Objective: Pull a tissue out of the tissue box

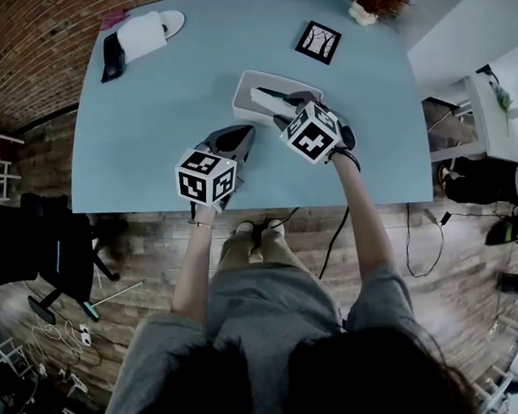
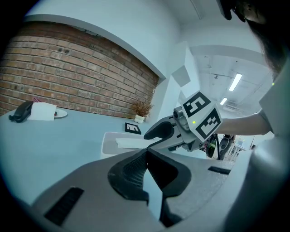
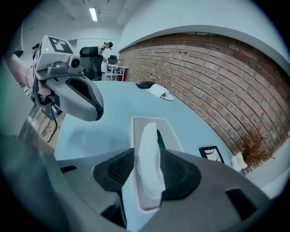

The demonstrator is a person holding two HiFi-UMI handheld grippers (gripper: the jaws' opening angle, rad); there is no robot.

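Tissue (image 3: 148, 136) wasn't out of box (image 3: 173, 134) yet; your right claw (image 3: 148, 156) gaped round it w/o pinching, left claw (image 2: 146, 153) shut, empty.

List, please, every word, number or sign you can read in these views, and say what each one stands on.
No words or numbers can be read in any view.
Left marker cube and right marker cube: black-and-white square codes only, no letters.
Card on the table: a black-and-white pattern, no text.
Tissue box: no print visible.
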